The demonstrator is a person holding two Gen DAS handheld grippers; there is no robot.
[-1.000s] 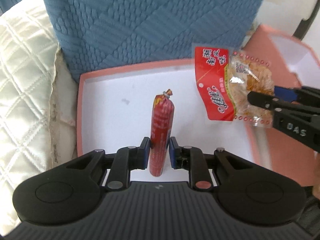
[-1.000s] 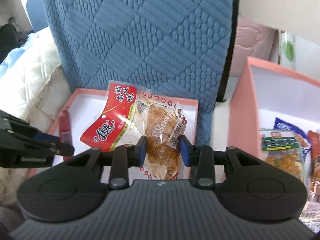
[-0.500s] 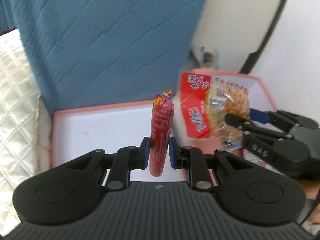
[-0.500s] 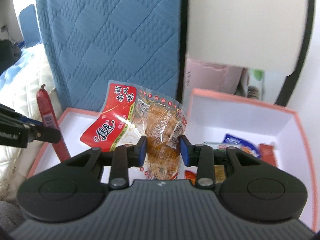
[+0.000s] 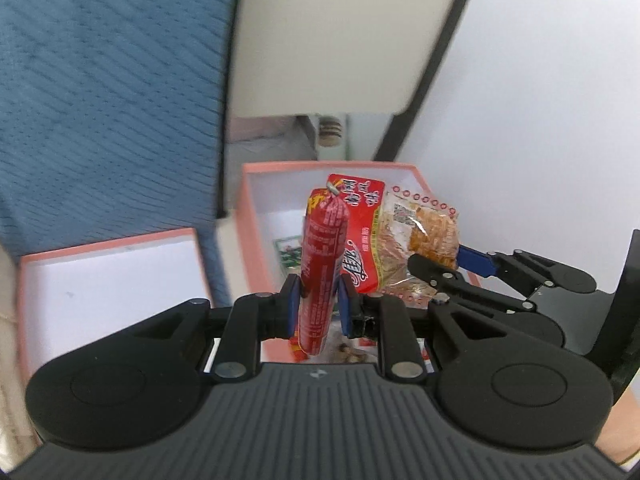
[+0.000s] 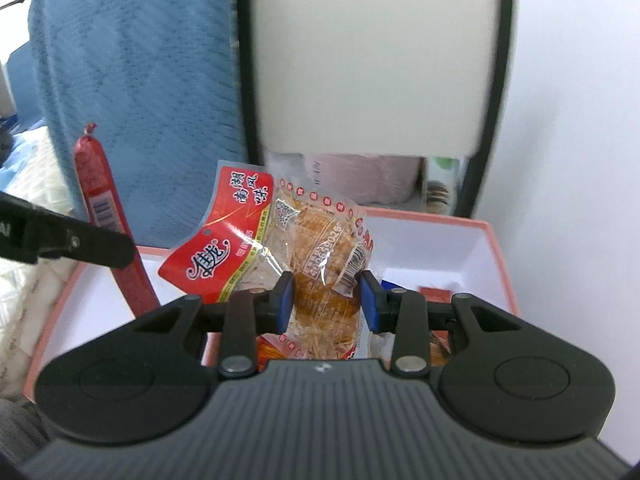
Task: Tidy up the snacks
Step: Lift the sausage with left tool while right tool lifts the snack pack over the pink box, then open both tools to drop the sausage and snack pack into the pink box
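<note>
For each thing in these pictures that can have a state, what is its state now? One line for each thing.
left gripper: shut on the red sausage.
red sausage: held upright in the air, sealed.
right gripper: shut on the snack packet.
snack packet: held in the air, sealed, crumpled.
deep pink box: open, with several snacks inside.
shallow pink box: open, with nothing visible inside.

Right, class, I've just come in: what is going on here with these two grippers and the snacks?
A person is sorting snacks with two hand-held grippers. The left gripper is shut on a red sausage, held upright. The right gripper is shut on a snack packet. Both are held in the air over a pink box that already holds other snacks; a second pink box lies beside it.
</note>
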